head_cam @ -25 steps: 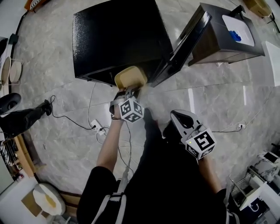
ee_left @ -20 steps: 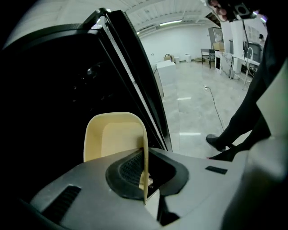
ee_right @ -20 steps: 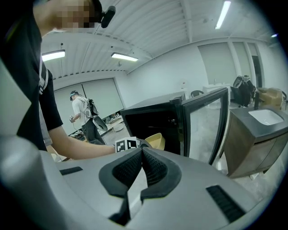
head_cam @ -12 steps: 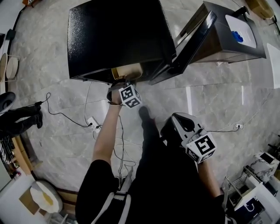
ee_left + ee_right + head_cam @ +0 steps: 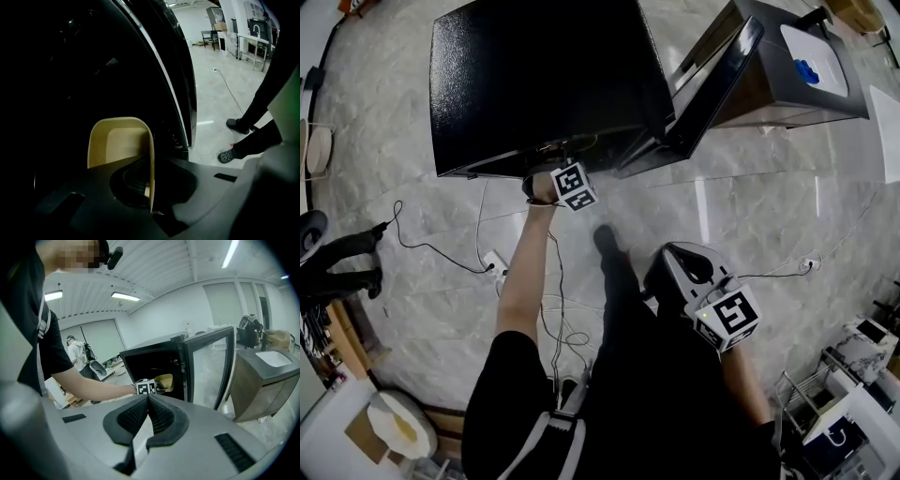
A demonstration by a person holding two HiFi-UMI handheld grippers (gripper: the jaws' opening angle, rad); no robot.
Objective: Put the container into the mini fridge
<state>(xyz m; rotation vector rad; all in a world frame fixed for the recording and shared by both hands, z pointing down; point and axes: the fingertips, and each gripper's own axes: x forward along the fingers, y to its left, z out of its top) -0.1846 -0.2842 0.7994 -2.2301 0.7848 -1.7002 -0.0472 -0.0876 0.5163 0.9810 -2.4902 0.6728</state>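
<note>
The tan container (image 5: 121, 143) sits tipped on its side in the dark inside of the black mini fridge (image 5: 542, 84). My left gripper (image 5: 149, 187) is shut on the container's rim. In the head view only its marker cube (image 5: 573, 186) shows at the fridge's front edge; jaws and container are hidden under the fridge top. The right gripper view shows the container (image 5: 165, 380) inside the fridge opening, past the cube. The fridge door (image 5: 712, 89) stands open to the right. My right gripper (image 5: 148, 401) is shut on nothing, held back near my body (image 5: 675, 255).
A grey cabinet with a white basin (image 5: 797, 75) stands right of the open door. A power strip and cables (image 5: 495, 264) lie on the marble floor to the left of my arm. A person's legs and shoes (image 5: 337, 272) are at the far left.
My left gripper has reached forward into the fridge with the container, which has gone out of the head view under the fridge top. The right gripper has barely moved.
</note>
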